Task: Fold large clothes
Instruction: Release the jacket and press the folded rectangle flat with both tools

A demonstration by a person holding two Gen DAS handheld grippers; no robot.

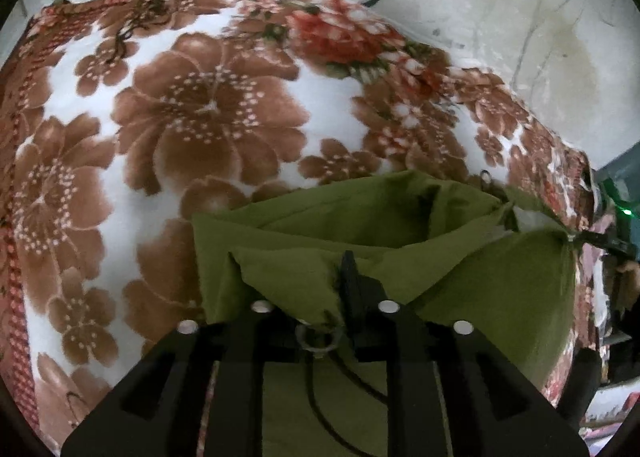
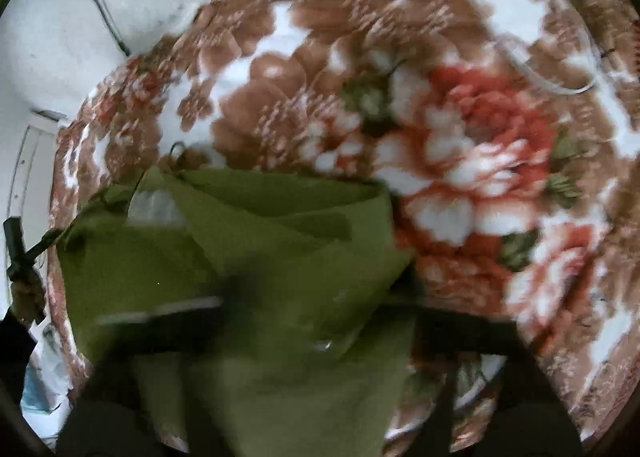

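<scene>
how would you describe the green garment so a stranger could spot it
Start at the big floral blanket, brown and red flowers on white. At its near edge, just ahead of the left claw, lies the green garment, partly folded. It is the only plain, olive-green cloth there, with a dark drawstring.

Black left gripper (image 1: 320, 297), silver screws, right gripper (image 2: 320, 321) seemingly black

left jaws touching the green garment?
Touching. The left wrist view shows the left gripper pinching a fold of the green garment between its jaws.

Both wrist views look steeply down, close over the same green garment (image 1: 460, 257) on the floral blanket (image 2: 460, 137).
</scene>
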